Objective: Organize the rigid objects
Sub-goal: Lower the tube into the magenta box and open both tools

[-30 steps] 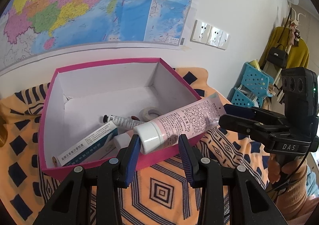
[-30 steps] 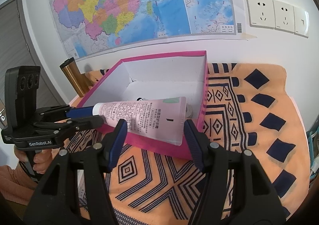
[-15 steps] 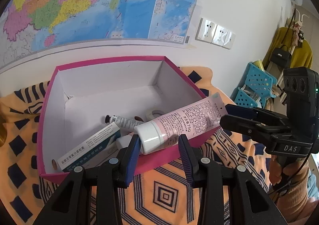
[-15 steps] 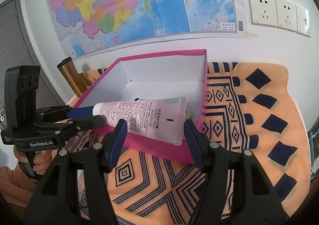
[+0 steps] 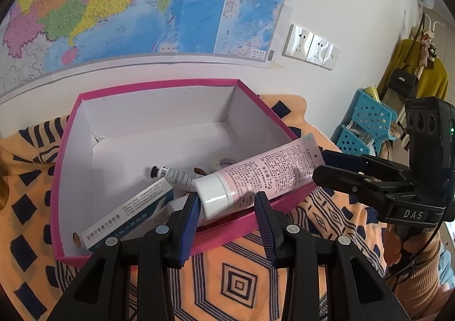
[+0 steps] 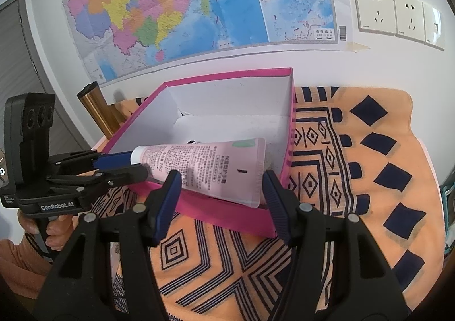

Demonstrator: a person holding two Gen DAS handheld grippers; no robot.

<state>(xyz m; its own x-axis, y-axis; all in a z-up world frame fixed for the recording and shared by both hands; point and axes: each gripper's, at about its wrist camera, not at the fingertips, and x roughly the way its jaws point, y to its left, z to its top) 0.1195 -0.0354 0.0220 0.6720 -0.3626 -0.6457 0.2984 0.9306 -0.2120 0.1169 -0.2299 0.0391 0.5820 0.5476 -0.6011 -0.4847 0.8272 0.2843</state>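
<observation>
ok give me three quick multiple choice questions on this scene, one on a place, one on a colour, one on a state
1. Where does the blue and white carton lie?
A on a shelf
B inside the box
C hung on the wall

2. What colour is the box's outside?
A pink
B green
C black

3. How is the pink tube held?
A by the left gripper at its cap end and the right gripper at its flat end
B by one gripper alone
C by neither gripper

Answers: B, the carton rests in the box's near left corner; A, its rim and outer walls are pink; A, each gripper's fingers close on one end.
</observation>
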